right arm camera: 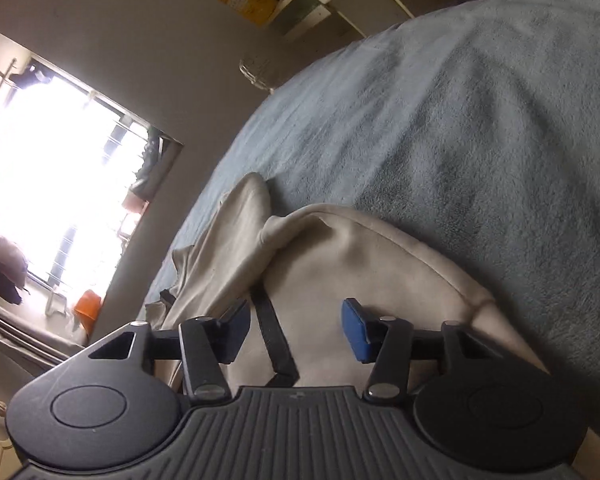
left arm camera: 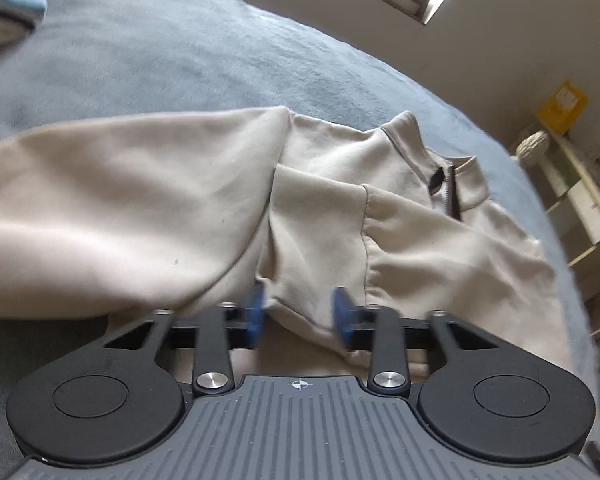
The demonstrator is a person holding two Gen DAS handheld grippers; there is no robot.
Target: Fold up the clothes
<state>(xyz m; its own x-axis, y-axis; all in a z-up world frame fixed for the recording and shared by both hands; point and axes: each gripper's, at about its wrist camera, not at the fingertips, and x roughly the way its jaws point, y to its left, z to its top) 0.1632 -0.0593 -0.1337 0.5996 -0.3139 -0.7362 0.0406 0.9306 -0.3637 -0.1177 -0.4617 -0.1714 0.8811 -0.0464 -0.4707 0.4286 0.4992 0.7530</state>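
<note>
Sweatshirt (left arm camera: 204,200) lies crosswise on blanket (left arm camera: 160,60), collar rightward; both grippers' fingers (left arm camera: 256,314) gape, holding nothing.

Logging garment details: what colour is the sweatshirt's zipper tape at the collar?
Dark, brownish-black, on the beige sweatshirt; the zipper shows best in the left wrist view.
</note>
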